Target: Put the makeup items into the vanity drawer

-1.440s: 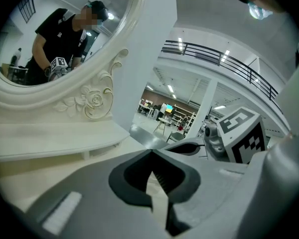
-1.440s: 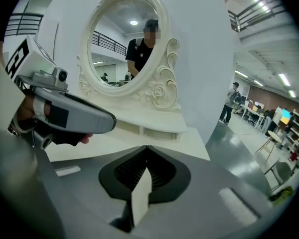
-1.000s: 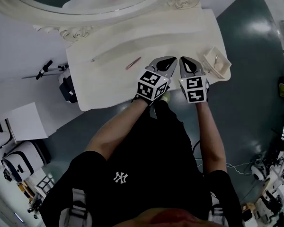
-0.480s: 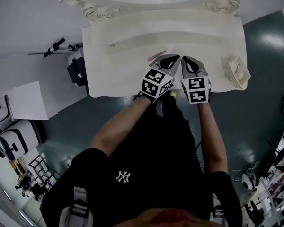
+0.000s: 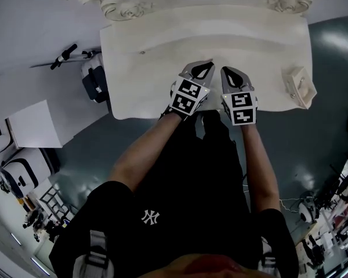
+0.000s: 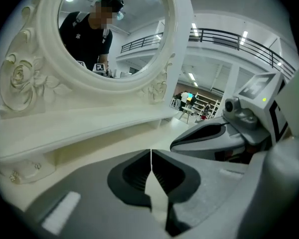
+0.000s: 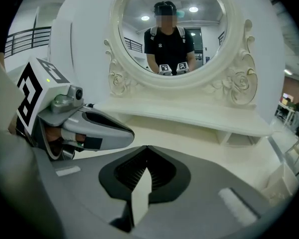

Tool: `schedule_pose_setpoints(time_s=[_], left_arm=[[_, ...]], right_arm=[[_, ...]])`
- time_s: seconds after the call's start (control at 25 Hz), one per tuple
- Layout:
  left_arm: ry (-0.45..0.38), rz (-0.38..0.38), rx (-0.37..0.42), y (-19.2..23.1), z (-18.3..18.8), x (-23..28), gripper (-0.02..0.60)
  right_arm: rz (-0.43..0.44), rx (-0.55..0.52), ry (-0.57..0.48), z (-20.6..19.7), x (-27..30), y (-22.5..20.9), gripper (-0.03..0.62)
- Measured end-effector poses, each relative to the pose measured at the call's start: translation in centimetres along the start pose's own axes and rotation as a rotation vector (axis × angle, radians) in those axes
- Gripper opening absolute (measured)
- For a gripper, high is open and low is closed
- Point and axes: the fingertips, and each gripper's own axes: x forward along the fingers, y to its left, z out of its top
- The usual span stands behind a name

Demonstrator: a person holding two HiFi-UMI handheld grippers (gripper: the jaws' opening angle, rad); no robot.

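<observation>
The left gripper (image 5: 204, 68) and right gripper (image 5: 228, 73) hover closed and empty mid-frame over the tabletop (image 5: 145, 80); I'd open one wide before lowering squarely onto a makeup item.

White NY monogram (image 5: 148, 216), on the person's black shirt (image 5: 185, 184)

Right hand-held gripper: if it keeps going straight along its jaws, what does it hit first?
Probably the bare vanity top just ahead of the shut right hand-held gripper, since it tilts downward; the shelf under the mirror lies beyond. Depth is unclear.
</observation>
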Motion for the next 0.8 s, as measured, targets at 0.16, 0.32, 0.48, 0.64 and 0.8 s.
schedule_pose_setpoints(time_s=[0.16, 0.32, 0.48, 0.64, 0.8], left_arm=[[0.045, -0.006, 0.083, 0.9, -1.1, 0.9, 0.007], [0.092, -0.011, 0.131, 1.8, -2.7, 1.8, 0.028], [0.141, -0.019, 0.195, 2.2, -4.1, 2.5, 0.040], [0.172, -0.021, 0.257, 2.6, -4.9, 3.2, 0.048], [0.191, -0.028, 0.300, 2.9, -5.4, 3.8, 0.057]], right_arm=[[-0.012, 0.047, 0.005, -0.5, 0.5, -0.1, 0.021], [-0.029, 0.085, 0.001, -1.0, 0.9, -0.2, 0.021], [-0.045, 0.114, 0.000, -1.5, 1.1, -0.3, 0.021], [-0.062, 0.128, -0.003, -1.9, 1.2, -0.3, 0.023], [-0.076, 0.146, -0.005, -2.1, 1.2, -0.6, 0.022]])
